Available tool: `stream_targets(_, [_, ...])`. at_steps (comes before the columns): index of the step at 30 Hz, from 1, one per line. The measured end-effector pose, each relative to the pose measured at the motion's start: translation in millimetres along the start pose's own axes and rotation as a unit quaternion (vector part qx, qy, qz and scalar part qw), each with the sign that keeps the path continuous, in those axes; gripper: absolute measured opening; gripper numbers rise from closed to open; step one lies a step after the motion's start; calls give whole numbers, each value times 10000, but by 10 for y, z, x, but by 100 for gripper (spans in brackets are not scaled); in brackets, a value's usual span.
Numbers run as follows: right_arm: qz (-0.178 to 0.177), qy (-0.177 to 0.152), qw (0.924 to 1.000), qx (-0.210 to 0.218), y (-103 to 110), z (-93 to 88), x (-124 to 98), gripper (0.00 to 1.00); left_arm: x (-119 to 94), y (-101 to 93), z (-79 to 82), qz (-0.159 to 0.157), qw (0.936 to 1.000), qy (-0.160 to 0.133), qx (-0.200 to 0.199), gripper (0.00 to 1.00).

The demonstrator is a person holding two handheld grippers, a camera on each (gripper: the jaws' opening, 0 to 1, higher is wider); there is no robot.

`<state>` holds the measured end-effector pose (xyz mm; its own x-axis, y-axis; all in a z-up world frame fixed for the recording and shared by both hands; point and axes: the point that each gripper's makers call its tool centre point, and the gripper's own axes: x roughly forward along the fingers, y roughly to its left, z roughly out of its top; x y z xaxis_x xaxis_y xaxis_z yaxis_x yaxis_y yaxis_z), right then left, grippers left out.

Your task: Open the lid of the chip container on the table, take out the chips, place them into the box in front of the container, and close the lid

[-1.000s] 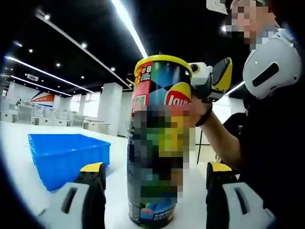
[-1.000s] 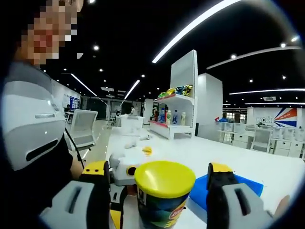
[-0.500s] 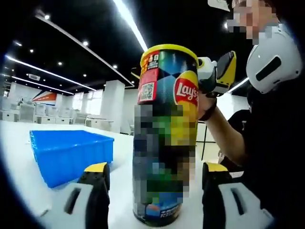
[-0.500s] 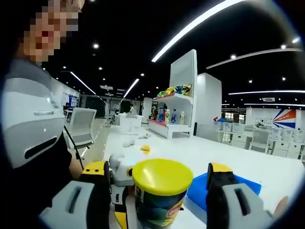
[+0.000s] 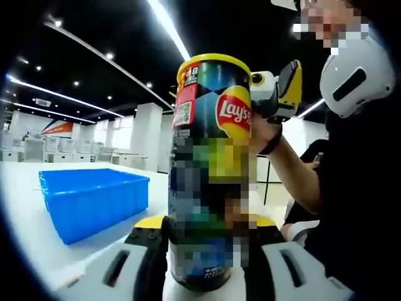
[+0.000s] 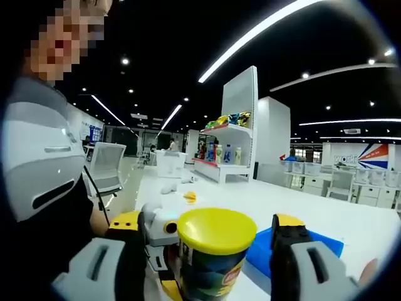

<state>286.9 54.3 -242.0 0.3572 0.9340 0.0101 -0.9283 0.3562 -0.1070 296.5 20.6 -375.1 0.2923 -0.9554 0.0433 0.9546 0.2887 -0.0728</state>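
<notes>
1. Can [image 5: 210, 169] upright on worktop [image 5: 37, 251], yellow lid [image 6: 216, 224] on.
2. Left gripper [image 5: 203, 251] fingers clamped on can's lower body.
3. Right gripper [image 6: 207, 248] fingers spread wide, flanking lid.
4. Blue box [image 5: 94, 200] just beside can.

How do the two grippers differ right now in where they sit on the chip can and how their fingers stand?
The left gripper sits low on the chip can, its fingers closed against the can's lower body; the right gripper is up at the yellow lid, its fingers spread wide with gaps on both sides. The left one grips the can; the right one touches nothing that I can see. Both have yellow-tipped fingers and straddle the same upright can on the white table.
</notes>
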Motion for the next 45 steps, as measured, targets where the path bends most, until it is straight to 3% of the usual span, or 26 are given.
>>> stream_targets(26, [-56, 34, 10000, 15, -2, -33, 62, 66, -1, 11, -7, 11, 9998, -38, -198, 47])
stream_targets(32, [-68, 27, 9998, 162, -13, -40, 77, 57, 0, 12, -5, 13, 9998, -43, -211, 47])
stream_targets(34, [-227, 61, 9995, 197, -76, -47, 69, 47, 3, 4, -7, 1, 9998, -45, -217, 47])
stream_targets(45, [-335, 98, 9990, 291, -114, -28, 47, 45, 5, -13, -25, -23, 9998, -28, -200, 47])
